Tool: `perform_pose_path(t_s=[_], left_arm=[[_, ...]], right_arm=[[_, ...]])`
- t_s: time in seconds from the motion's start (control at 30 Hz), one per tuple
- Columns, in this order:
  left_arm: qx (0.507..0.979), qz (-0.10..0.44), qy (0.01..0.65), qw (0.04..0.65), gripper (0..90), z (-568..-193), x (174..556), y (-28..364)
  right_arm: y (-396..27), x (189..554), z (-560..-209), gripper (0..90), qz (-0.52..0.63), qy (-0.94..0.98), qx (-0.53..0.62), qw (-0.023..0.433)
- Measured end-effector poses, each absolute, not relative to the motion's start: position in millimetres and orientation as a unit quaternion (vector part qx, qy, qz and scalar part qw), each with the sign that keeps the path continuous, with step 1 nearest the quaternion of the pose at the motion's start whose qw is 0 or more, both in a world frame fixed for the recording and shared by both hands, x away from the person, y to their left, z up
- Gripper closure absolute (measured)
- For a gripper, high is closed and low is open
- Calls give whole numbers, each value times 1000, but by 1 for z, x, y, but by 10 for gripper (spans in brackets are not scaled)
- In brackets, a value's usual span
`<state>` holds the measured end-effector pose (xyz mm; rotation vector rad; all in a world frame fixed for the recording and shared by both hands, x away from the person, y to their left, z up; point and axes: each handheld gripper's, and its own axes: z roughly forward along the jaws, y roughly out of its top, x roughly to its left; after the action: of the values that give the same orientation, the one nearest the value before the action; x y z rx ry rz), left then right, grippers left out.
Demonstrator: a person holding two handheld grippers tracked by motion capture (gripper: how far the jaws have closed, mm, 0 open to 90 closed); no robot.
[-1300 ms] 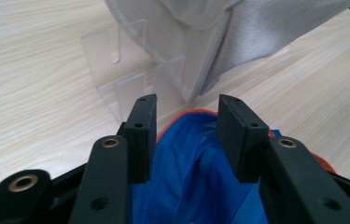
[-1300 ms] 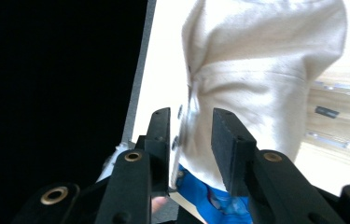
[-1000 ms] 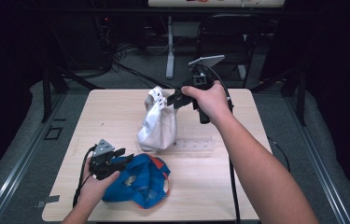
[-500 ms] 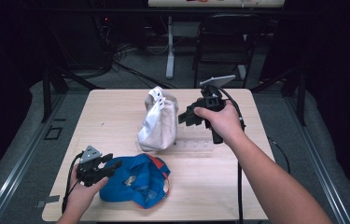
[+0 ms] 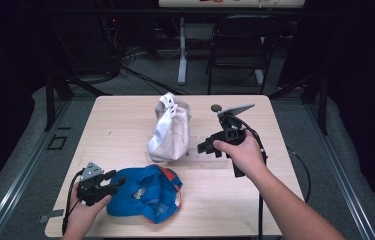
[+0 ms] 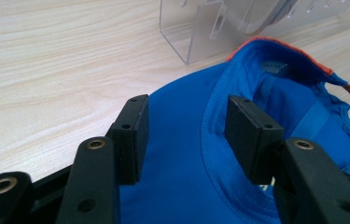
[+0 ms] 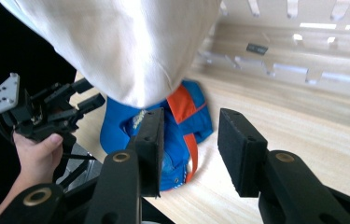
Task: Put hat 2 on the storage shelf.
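1. Near the front edge of the tabletop (image 5: 125,115) lies the blue cap (image 5: 147,195), upturned, its inside facing up; the left tongs (image 5: 116,182) sit at its brim side, jaws spread and straddling the brim edge, nothing pinched yet.
2. Behind it a white cap (image 5: 169,131) already hangs on the clear acrylic stand (image 6: 196,32); the right tongs (image 5: 202,148) hover just beside it, jaws spread and empty.
3. Judged from this, one cap looks placed; the blue one is still to be gripped, lifted and set on the stand.
4. Seen closely, the blue cap is soft, rumpled fabric with orange trim (image 7: 182,105) and a stitched sweatband; it should fold easily under a pinch.
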<state>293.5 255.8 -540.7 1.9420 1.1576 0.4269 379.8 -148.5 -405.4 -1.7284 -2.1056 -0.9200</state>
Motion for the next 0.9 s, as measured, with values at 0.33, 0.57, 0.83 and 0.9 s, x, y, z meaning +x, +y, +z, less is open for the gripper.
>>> perform_pose_path(t_s=[0.33, 0.57, 0.83, 0.9], left_arm=[[772, 175, 456, 407, 501, -545, 291, 258], [777, 179, 451, 401, 499, -546, 290, 256], [781, 177, 448, 396, 498, -547, 290, 256], [781, 176, 449, 397, 497, -547, 290, 256]], right_arm=[[-153, 356, -438, 616, -329, -741, -576, 103], [-145, 336, -469, 621, -339, -755, -553, 96], [-130, 326, -512, 622, -330, -760, -545, 126], [-127, 326, -518, 621, -336, -755, -547, 133]])
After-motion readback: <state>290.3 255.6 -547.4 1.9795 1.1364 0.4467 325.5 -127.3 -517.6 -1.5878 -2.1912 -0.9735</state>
